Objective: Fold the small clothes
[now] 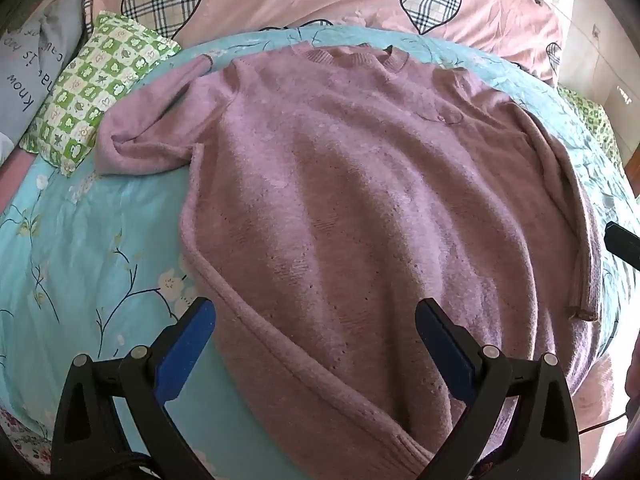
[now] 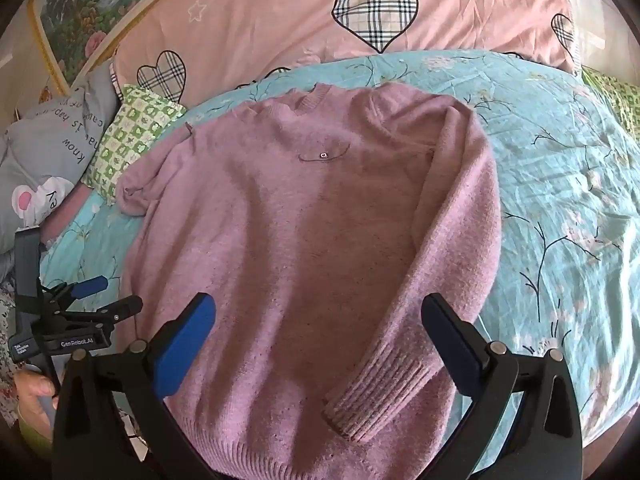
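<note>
Pink sweater (image 2: 304,248) is lying face-up & spread flat on the bed's teal floral sheet (image 2: 560,184), neckline toward the pillows, hem nearest the cameras. Left claw (image 1: 316,344) is hovering w/ jaws wide apart over the hem's left corner, gripping nothing; right claw (image 2: 320,340) is likewise gaping, empty, hanging over the hem w/ the ribbed cuff (image 2: 372,400) between its fingers but apart from them. Risks, as I'm judging: the right sleeve is lying over the body, so a pinch there is prob. catching cuff + body layer together & dragging the whole thing askew; left sleeve (image 1: 148,136) is bunching up against the green checked pillow (image 1: 96,92), so a fold across could be snagging or shoving it. Fuzzy knit is looking thick & slack, likely sagging if lifted by one corner only. Room: plenty of bare sheet is showing to the right of the sweater, less on the left, where the pillow & grey cushion (image 2: 52,152) are crowding in; pink heart quilt (image 2: 320,12) is bounding the far side.
</note>
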The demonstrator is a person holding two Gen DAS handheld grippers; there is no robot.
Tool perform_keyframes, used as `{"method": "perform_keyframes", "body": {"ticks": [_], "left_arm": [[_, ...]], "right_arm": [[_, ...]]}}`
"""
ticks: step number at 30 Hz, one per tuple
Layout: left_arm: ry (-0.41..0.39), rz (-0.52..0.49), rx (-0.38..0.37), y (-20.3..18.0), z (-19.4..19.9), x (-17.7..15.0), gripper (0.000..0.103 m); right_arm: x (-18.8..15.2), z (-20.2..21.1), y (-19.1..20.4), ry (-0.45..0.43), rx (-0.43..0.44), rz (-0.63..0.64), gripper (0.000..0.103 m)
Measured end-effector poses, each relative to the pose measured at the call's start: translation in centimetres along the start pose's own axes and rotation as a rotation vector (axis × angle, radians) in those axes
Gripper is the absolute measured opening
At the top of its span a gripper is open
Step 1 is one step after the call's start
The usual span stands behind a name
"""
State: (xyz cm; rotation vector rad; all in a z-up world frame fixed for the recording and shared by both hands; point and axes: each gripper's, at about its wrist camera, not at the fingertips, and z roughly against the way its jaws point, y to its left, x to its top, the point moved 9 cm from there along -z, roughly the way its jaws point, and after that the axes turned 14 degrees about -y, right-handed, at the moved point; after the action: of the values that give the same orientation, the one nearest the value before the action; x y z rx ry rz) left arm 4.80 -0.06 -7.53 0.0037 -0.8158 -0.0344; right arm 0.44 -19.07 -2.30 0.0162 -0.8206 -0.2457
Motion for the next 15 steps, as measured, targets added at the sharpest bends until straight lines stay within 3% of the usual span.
{"method": "perform_keyframes", "body": {"ticks": [15], "left_arm": [[0.001,0.001,0.004,-0.9,0.2,0.9,0.1]], "right_arm": [[-2.3,-0.2,0.9,0.001,-0.006,-0.018,0.103]]}}
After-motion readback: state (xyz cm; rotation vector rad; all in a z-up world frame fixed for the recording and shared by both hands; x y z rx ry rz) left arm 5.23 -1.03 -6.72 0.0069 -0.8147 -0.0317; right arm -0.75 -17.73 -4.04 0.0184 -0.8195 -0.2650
